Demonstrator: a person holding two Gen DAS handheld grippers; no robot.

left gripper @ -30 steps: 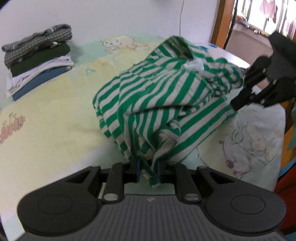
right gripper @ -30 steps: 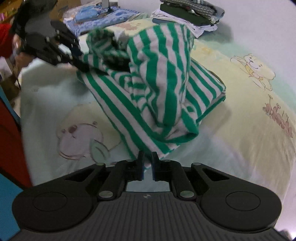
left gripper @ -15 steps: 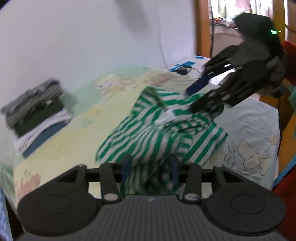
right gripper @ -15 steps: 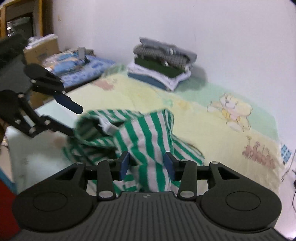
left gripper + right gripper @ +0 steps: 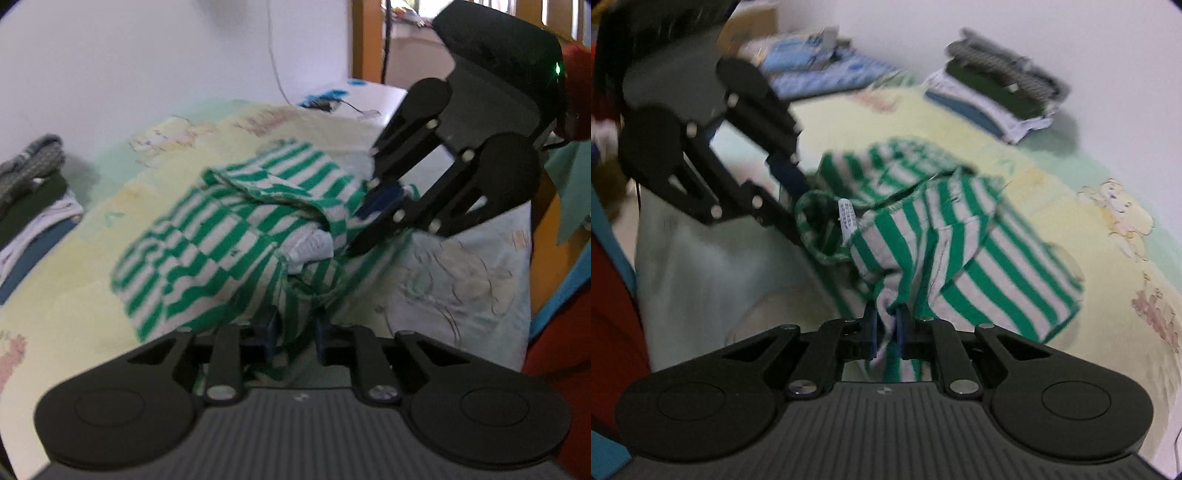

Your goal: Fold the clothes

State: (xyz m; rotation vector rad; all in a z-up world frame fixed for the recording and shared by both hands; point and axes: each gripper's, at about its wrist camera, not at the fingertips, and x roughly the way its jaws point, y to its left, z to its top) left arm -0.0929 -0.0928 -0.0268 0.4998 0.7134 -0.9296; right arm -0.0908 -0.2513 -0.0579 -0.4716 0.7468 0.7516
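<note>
A green-and-white striped shirt (image 5: pixel 229 240) lies bunched on the bed, its neck label showing. My left gripper (image 5: pixel 295 330) is shut on a fold of its near edge. In the right wrist view the same shirt (image 5: pixel 960 236) rises into my right gripper (image 5: pixel 886 328), which is shut on a twisted bit of cloth. The grippers face each other closely across the shirt. The right gripper (image 5: pixel 360 225) shows at the collar side in the left view, and the left gripper (image 5: pixel 803 218) at the collar in the right view.
A stack of folded clothes (image 5: pixel 29 195) (image 5: pixel 1001 92) sits on the bed against the white wall. The bedsheet (image 5: pixel 74 295) is pale yellow-green with cartoon bears. Blue items (image 5: pixel 812 70) lie at the bed's far end. A wooden frame (image 5: pixel 364 37) stands behind.
Both grippers let go of the shirt and stood open half a second ago. They have now shut on it at new spots, closer to each other near the collar.
</note>
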